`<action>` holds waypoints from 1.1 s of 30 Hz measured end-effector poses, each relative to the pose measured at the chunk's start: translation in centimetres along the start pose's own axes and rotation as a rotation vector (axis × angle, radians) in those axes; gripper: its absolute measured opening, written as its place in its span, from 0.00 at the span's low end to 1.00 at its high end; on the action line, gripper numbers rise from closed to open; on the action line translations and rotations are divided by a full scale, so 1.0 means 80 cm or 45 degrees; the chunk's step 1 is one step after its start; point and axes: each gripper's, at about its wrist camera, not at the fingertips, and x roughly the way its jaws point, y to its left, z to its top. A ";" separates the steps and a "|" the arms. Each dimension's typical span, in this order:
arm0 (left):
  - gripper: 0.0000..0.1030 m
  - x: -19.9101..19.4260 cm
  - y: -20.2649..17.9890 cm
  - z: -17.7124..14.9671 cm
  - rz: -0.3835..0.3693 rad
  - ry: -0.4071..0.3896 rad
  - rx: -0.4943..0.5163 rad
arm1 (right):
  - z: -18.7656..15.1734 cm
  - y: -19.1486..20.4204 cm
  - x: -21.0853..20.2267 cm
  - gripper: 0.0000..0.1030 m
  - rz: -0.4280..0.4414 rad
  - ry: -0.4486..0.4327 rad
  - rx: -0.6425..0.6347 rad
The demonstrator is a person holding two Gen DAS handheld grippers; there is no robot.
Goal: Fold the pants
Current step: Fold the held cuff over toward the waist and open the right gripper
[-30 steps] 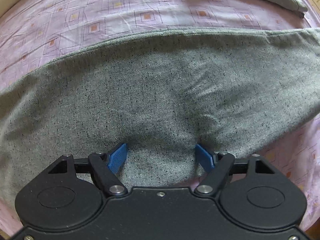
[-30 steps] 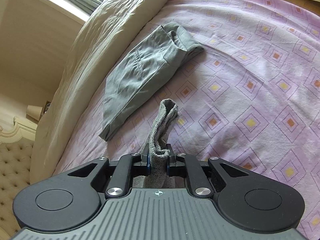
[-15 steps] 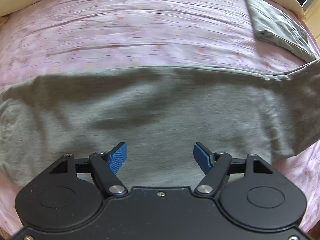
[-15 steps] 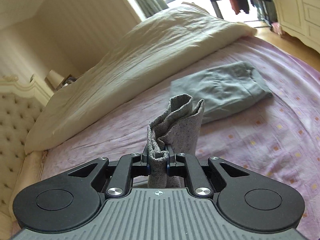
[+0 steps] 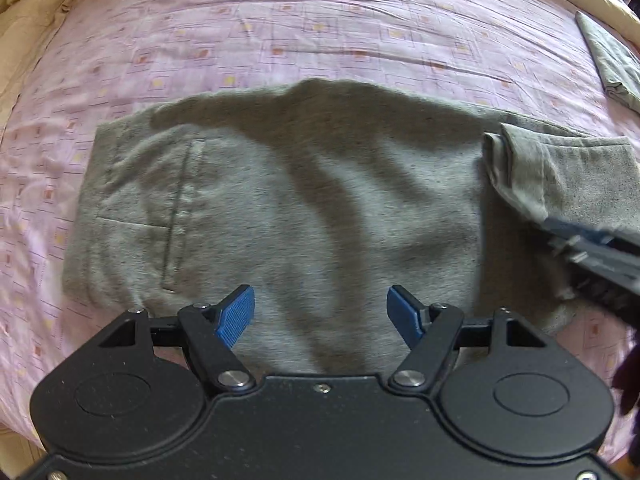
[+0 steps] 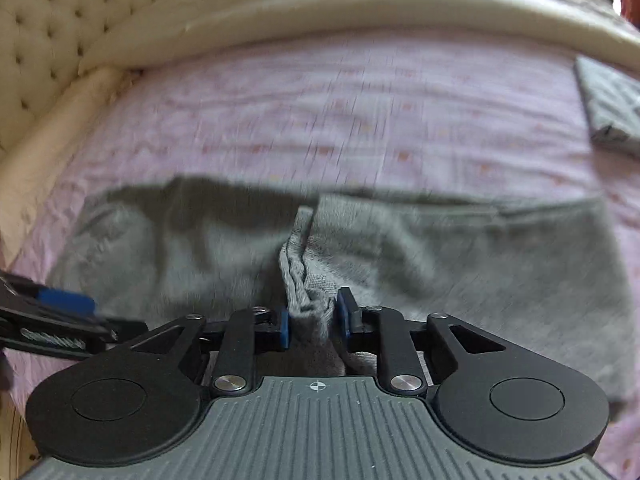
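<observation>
The grey pants (image 5: pixel 304 208) are spread on the pink bedsheet (image 5: pixel 320 28), their cuff end clamped in the right gripper (image 6: pixel 312 320) and laid over them. The left gripper (image 5: pixel 320 314) is held apart above them, empty. Edges should be aligned before release.

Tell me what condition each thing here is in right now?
Left gripper: open, empty, over the pants.
Right gripper: fingers partly apart, bunched cloth between them.
Grey pants: half folded on the bed.
Second grey garment: folded, lying apart.
Pink bedsheet: spread, wrinkled.
</observation>
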 end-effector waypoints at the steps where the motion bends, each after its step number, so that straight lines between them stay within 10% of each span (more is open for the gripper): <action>1: 0.72 -0.002 0.003 0.001 -0.006 -0.006 0.013 | -0.006 0.003 -0.007 0.27 0.021 -0.017 0.037; 6: 0.72 -0.016 -0.004 0.012 -0.055 -0.073 0.126 | -0.010 -0.023 -0.084 0.31 0.111 -0.191 0.182; 12: 0.72 -0.022 -0.073 0.036 -0.193 -0.114 0.234 | -0.006 -0.130 -0.141 0.30 -0.110 -0.311 0.524; 17: 0.72 -0.009 -0.136 0.044 -0.231 -0.130 0.334 | -0.020 -0.203 -0.128 0.22 -0.178 -0.234 0.654; 23: 0.80 0.061 -0.168 0.033 -0.024 0.034 0.462 | -0.065 -0.223 -0.074 0.06 -0.221 0.020 0.630; 33: 0.74 -0.005 -0.084 0.025 -0.041 -0.066 0.096 | 0.008 -0.178 -0.122 0.08 -0.054 -0.193 0.361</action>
